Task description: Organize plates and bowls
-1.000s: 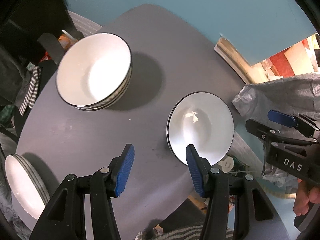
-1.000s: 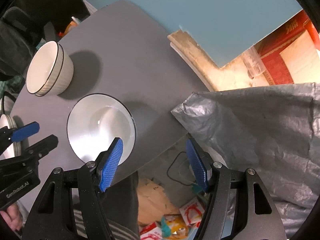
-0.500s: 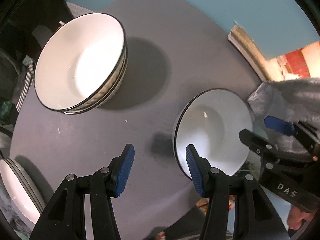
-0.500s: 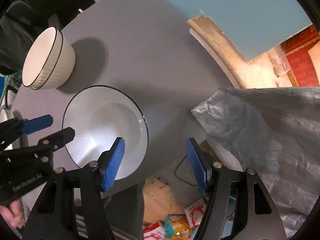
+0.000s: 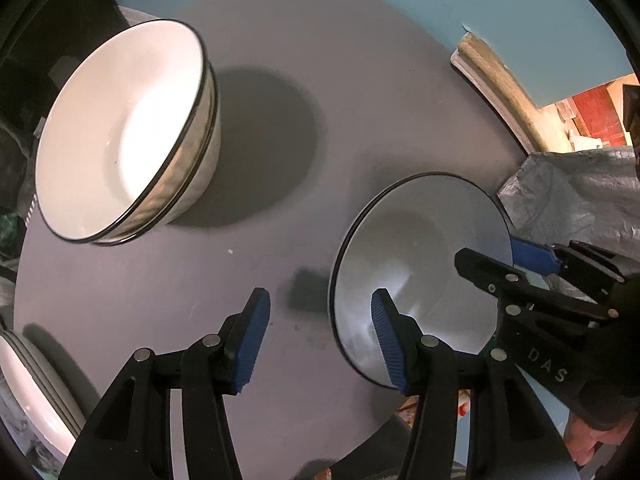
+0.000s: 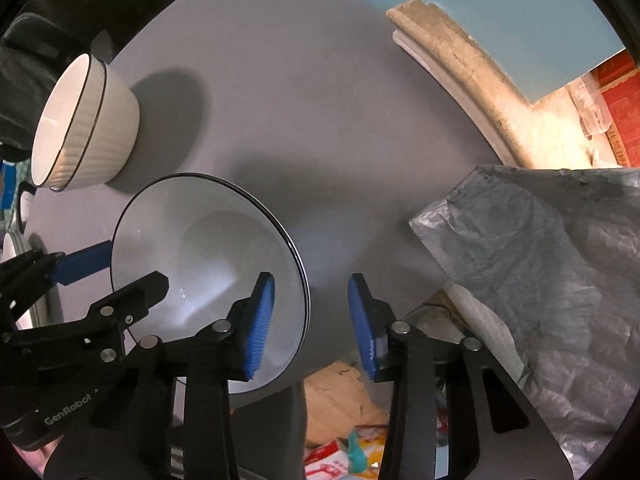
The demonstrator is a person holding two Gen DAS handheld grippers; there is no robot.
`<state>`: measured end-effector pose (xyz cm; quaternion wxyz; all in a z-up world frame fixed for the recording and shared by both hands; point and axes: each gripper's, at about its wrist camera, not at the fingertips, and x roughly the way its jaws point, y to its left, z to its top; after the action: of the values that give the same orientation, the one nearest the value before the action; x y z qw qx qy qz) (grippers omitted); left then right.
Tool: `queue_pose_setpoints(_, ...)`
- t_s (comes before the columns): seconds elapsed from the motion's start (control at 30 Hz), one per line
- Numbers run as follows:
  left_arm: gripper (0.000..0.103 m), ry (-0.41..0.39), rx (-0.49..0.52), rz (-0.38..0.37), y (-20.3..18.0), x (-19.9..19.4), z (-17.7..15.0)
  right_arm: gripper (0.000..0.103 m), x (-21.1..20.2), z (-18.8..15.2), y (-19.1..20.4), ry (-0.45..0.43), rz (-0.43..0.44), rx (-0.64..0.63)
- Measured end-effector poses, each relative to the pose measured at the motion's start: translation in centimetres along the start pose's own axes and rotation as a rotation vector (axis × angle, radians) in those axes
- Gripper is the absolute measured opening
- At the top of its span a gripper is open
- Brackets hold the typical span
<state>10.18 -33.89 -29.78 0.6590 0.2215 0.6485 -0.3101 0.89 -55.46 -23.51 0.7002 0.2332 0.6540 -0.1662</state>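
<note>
A white deep plate with a black rim (image 5: 420, 256) lies near the front right edge of the round grey table (image 5: 280, 120); it also shows in the right wrist view (image 6: 192, 256). My left gripper (image 5: 318, 340) is open, its jaws astride the plate's left rim. My right gripper (image 6: 310, 320) is open, its jaws astride the plate's right rim. Two stacked white ribbed bowls (image 5: 124, 132) stand at the back left; they show in the right wrist view too (image 6: 80, 124). A stack of white plates (image 5: 28, 392) sits at the left edge.
A crumpled grey plastic sheet (image 6: 540, 280) lies just right of the table. A curved beige edge (image 6: 460, 64) and a red box (image 6: 616, 96) are behind it. Litter (image 6: 340, 448) lies on the floor below the table's front edge.
Both grippers have moved in toward the deep plate from either side; each now has one finger over the plate and one outside its rim. The bowls and plate stack have not moved.
</note>
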Motion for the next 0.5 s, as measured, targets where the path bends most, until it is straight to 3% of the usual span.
queue_pose_setpoints(0.1, 0.039, 0.006, 0.003, -0.007, -0.1, 0.1, 0.0, 0.027, 0.0, -0.2, -0.2, 0.001, 0.014, 0.003)
queue_pose_setpoints(0.17, 0.026, 0.013, 0.007, -0.005, -0.1, 0.3, 0.3, 0.022, 0.0, -0.1, 0.1, 0.005, 0.016, 0.001)
queue_pose_setpoints(0.3, 0.017, 0.028, -0.004, -0.019, 0.5, 0.6, 0.2, 0.014, 0.1, -0.3, 0.0, 0.01, 0.016, -0.001)
queue_pose_setpoints(0.5, 0.011, 0.031, -0.005, -0.052, 1.2, 0.5, 0.0, 0.011, 0.4, -0.4, 0.3, 0.017, 0.02, -0.003)
